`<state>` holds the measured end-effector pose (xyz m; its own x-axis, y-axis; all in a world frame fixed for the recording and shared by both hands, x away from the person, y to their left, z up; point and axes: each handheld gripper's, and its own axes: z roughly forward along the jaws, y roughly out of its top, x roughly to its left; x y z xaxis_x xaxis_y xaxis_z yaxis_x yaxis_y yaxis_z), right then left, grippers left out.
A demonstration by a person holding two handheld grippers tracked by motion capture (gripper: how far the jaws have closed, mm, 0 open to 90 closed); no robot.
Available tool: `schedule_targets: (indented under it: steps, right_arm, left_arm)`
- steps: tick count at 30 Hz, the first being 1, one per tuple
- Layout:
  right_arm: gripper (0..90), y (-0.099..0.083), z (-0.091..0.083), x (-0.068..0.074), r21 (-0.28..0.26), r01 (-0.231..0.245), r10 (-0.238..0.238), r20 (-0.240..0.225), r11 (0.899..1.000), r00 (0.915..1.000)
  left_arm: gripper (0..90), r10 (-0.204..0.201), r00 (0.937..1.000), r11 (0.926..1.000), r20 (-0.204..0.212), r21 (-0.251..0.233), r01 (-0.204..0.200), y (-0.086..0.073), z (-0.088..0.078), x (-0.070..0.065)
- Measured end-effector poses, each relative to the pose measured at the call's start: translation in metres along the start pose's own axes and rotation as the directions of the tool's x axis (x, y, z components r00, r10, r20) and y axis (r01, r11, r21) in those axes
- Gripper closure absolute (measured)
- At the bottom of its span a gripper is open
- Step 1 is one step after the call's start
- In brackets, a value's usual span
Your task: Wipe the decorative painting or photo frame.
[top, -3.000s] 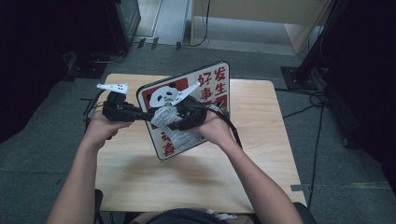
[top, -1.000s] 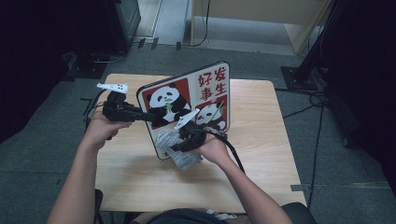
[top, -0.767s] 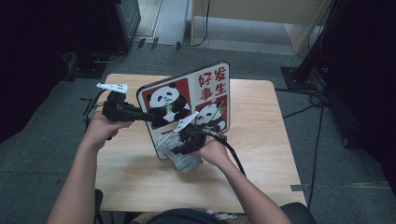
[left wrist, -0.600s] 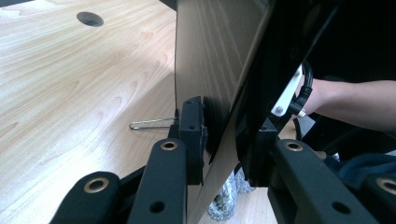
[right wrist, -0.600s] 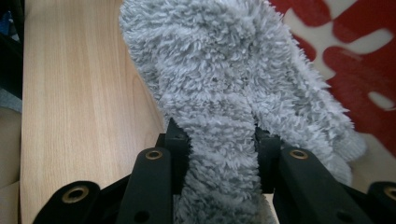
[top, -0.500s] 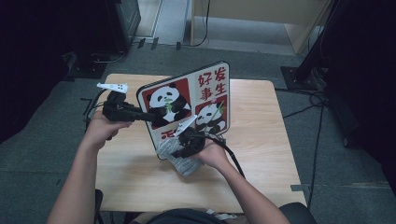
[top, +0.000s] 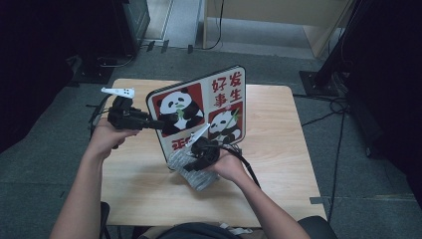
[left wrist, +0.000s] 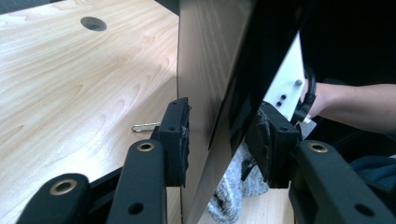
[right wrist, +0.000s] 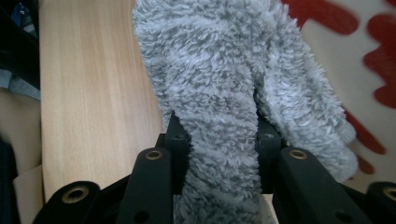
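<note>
A white board (top: 199, 104) printed with pandas and red characters stands tilted on the wooden table (top: 278, 164). My left gripper (top: 157, 124) is at its left edge. In the left gripper view the board (left wrist: 210, 70) is between the jaws of the left gripper (left wrist: 222, 126), which have just been opening; the right pad (left wrist: 268, 140) is off it. My right gripper (top: 191, 162) is shut on a grey fluffy cloth (top: 196, 177) at the board's lower edge. The right gripper view has the cloth (right wrist: 219, 70) bunched between the right gripper (right wrist: 217, 135) pads, against the board (right wrist: 355, 60).
The table (left wrist: 70, 84) has a round cable hole (left wrist: 93, 23) and a small metal clip (left wrist: 144, 126) lying near the board. Dark equipment and cables surround the table on the floor (top: 323, 50). Bare wood lies to the right of the board.
Over three seconds my right gripper has slid the cloth down the board's face to its lower edge. The left hand has stayed at the board's left edge.
</note>
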<state>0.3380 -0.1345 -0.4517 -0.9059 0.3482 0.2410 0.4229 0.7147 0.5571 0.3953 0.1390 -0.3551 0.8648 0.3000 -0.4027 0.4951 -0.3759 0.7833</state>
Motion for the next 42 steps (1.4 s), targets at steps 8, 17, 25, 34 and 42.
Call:
schedule_targets:
  steps: [8, 17, 25, 34, 42]
  right_arm:
    - [68.2, 0.013, -0.024, 0.007, -0.034, 0.018, -0.018, 0.016, 0.999, 0.9997]
    - [68.4, 0.047, -0.066, 0.018, -0.083, 0.042, -0.038, 0.048, 0.996, 0.9981]
    - [68.4, 0.080, -0.095, 0.025, -0.119, 0.067, -0.058, 0.077, 0.991, 0.9953]
    - [68.3, 0.112, -0.122, 0.032, -0.138, 0.103, -0.087, 0.117, 0.985, 0.9894]
    - [68.1, 0.147, -0.150, 0.046, -0.169, 0.149, -0.121, 0.166, 0.974, 0.9788]
  left_arm:
    - [60.4, -0.005, 0.9998, 1.0000, -0.017, 0.006, 0.005, -0.002, -0.005, 0.000]
    - [66.5, -0.013, 0.9999, 0.9998, 0.007, -0.015, 0.013, -0.006, -0.019, 0.002]
    - [73.0, -0.021, 0.9998, 0.9995, 0.005, -0.022, 0.021, -0.009, -0.033, 0.003]
    - [75.2, -0.043, 0.9989, 0.9990, -0.019, -0.016, 0.042, -0.009, -0.034, 0.012]
    - [76.5, -0.027, 0.9993, 0.9994, -0.025, -0.020, 0.027, -0.004, -0.028, 0.018]
